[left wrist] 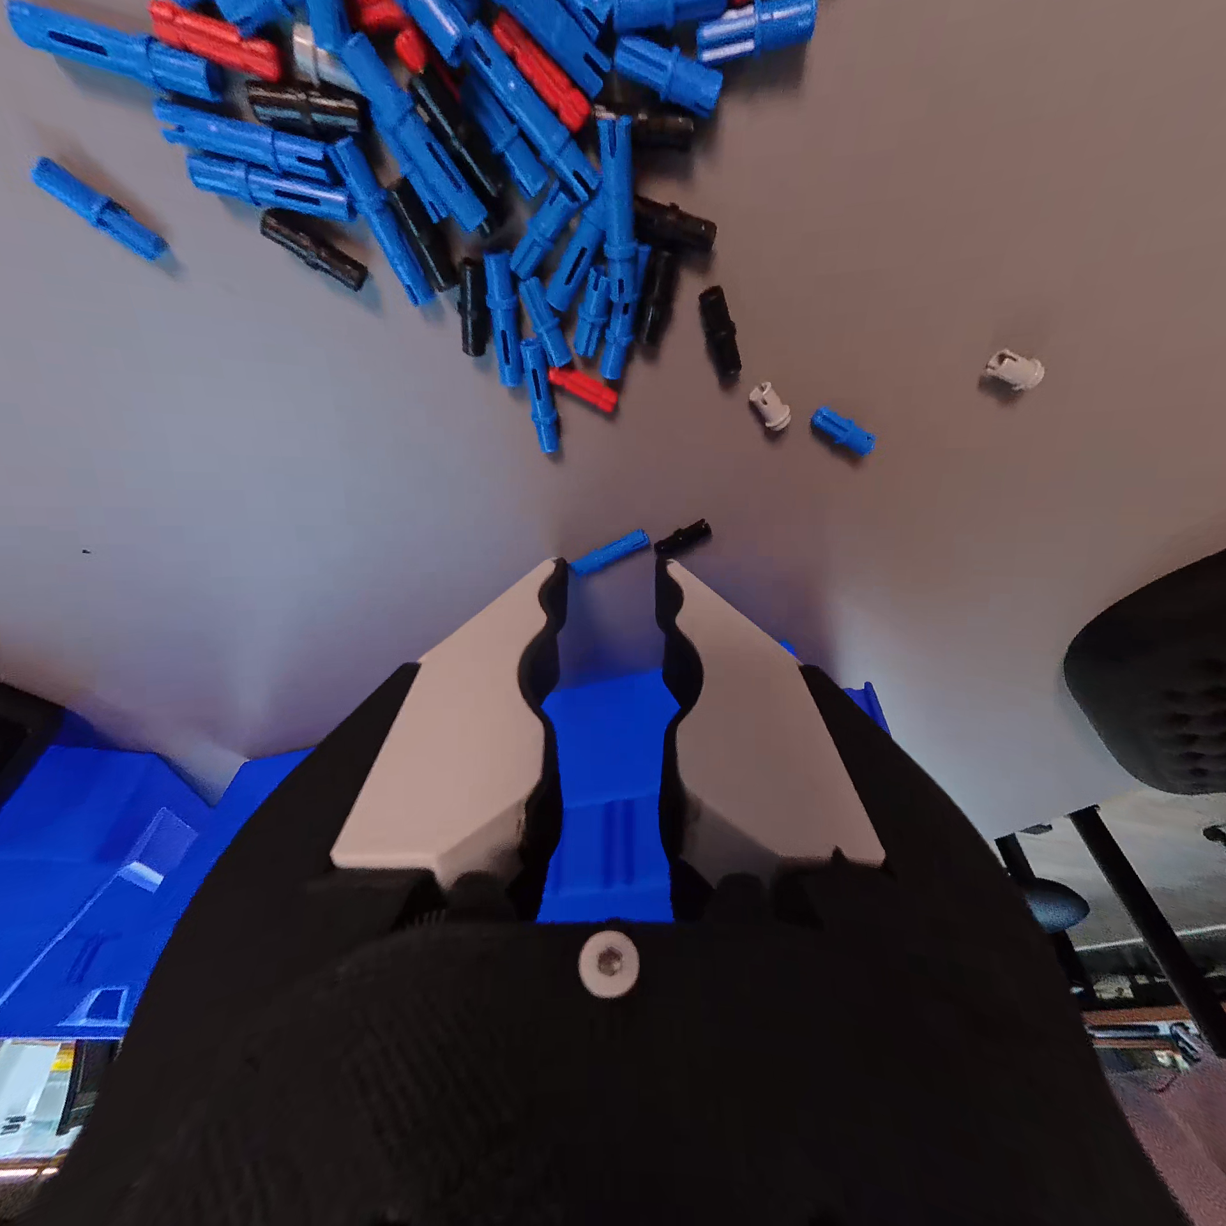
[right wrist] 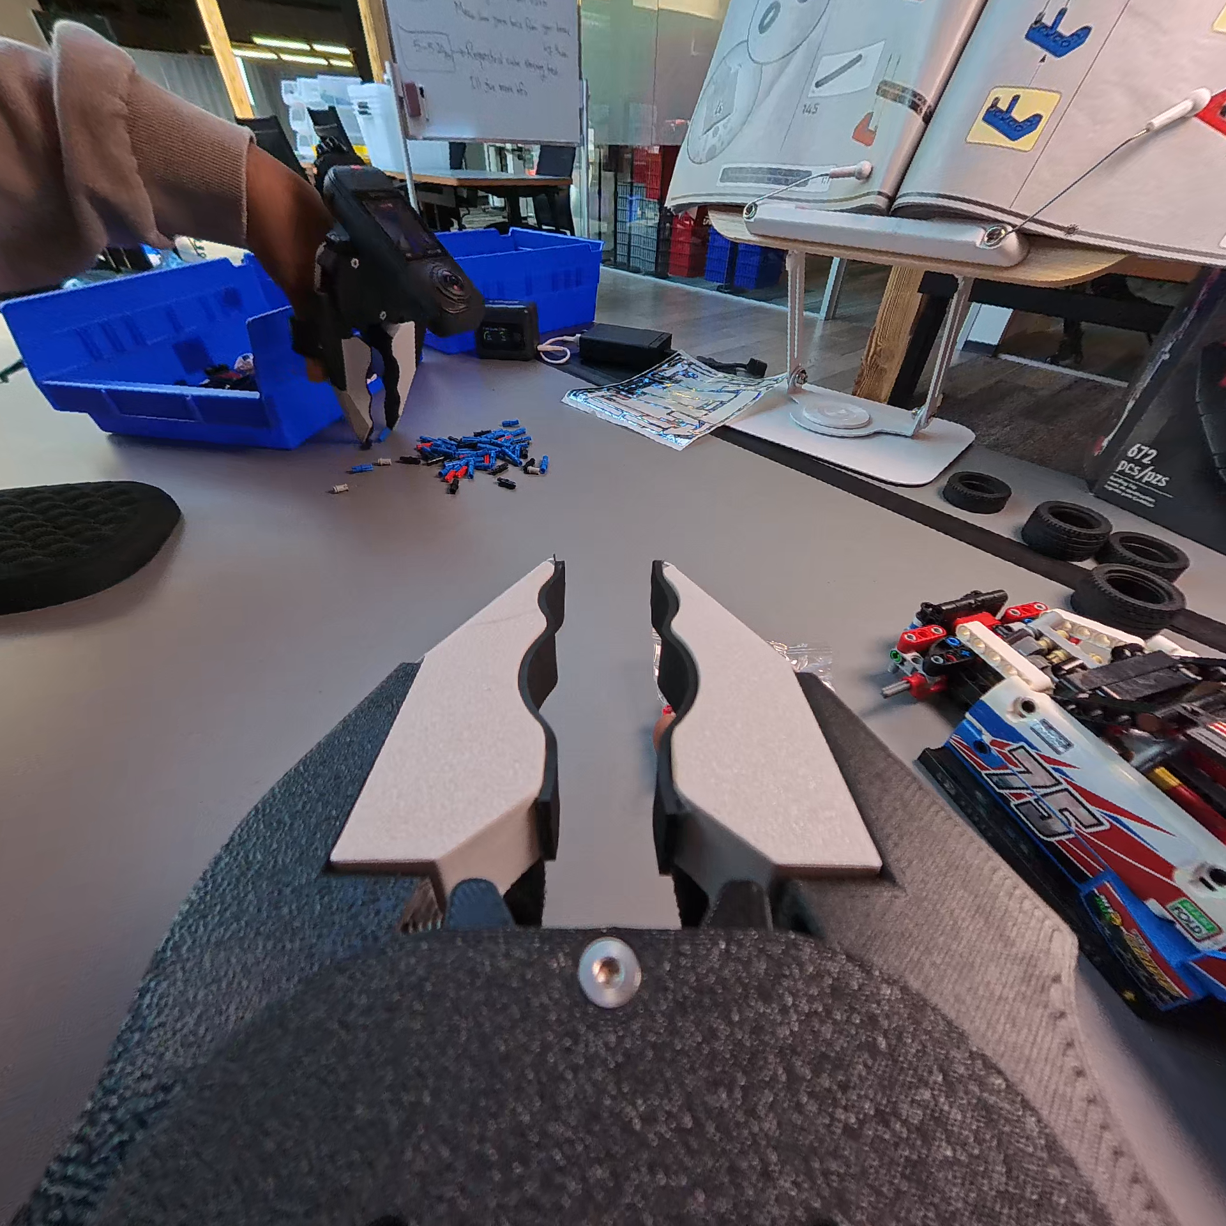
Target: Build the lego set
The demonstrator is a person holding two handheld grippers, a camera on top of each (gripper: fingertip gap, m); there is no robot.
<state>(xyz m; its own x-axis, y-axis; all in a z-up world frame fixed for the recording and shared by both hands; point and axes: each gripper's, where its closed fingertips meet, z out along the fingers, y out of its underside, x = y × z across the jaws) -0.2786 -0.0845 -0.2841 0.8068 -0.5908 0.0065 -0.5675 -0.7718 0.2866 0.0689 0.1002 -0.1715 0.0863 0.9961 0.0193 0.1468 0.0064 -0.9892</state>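
Left hand-held gripper points down at the grey table, jaws narrowly apart and empty, tips just short of a single blue pin and a black pin lying side by side. Left wrist view only: close look at the pile of pins, blue, black and red, heaped beyond those two, plus two grey pins and a short blue one apart to the right. Blue bin sits below the jaws. Right wrist view only: right hand-held gripper low over bare table, jaws narrowly apart, nothing between them; the part-built car, white with red and blue stripes, lies just right of it on the table. Four loose black tyres sit beyond the car, the set's box behind them. Instruction booklet is open on a stand, sticker sheet beside its base. Same view shows the left hand-held gripper from outside, held by a hand with a beige sleeve, tips at the near edge of the pin pile, in front of the blue bin. A second blue bin and a whiteboard stand farther back.
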